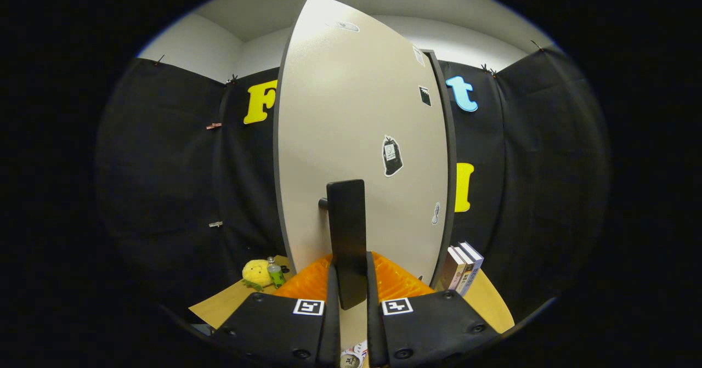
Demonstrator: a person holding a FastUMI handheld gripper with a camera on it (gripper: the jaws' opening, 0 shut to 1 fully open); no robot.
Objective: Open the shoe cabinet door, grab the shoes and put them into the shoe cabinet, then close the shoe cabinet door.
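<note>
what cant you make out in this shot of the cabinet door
- Cabinet inside, gripper view: hidden behind the door, which swings toward the camera.
- Handle: its lower end sits between the fingers; the gripper closes around it, but pad contact is hidden.
- Shoe: just a scrap below the fingers, cut off.
- Door stickers: too small to read.
- Books: partly behind the door edge.

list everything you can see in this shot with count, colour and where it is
cabinet door: 1, pale grey with dark edge, just ahead of the fingers
door handle: 1, black, upright between the fingers
stickers: several, black and white, on the door
plush toy: 1, yellow, on the table left of the door
bottle: 1, green, beside the plush toy
books: 3, upright, right of the door
table: 1, light wood
shoe: 1, white, below the fingers
hand-held gripper: 1, shut on the door handle
</note>
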